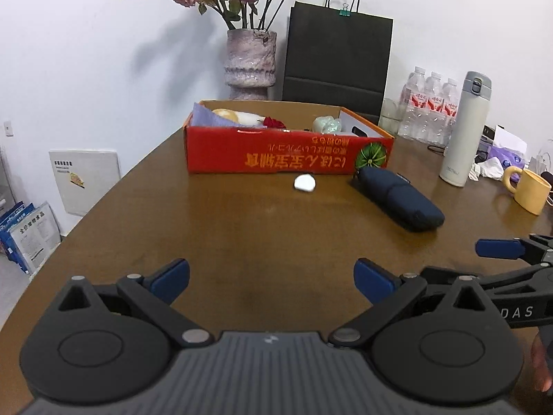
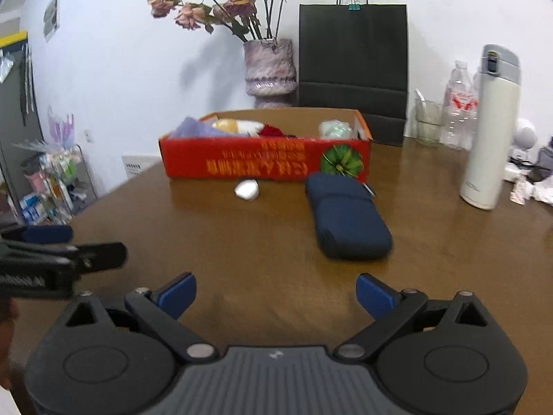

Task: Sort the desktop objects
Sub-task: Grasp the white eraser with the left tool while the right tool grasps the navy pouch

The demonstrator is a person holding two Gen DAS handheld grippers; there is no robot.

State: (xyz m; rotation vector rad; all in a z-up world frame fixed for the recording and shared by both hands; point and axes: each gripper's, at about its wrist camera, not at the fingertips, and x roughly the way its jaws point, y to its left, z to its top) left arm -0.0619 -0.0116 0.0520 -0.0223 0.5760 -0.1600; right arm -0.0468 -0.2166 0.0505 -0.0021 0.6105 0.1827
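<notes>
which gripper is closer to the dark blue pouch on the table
Right. The right gripper sits almost straight behind the dark blue pouch, open. The left gripper is farther off to the pouch's left, also open.

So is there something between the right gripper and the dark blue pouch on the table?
Nothing visible. The right gripper is open, and only bare table lies between it and the dark blue pouch. The small white object sits further left, off that path.

Both grippers look the same: left gripper (image 1: 271, 278) and right gripper (image 2: 276, 294) have black linkage arms, blue pads on the fingers (image 1: 171, 275), silver pivot screws, a ribbed grey body behind, round black discs either side.
</notes>
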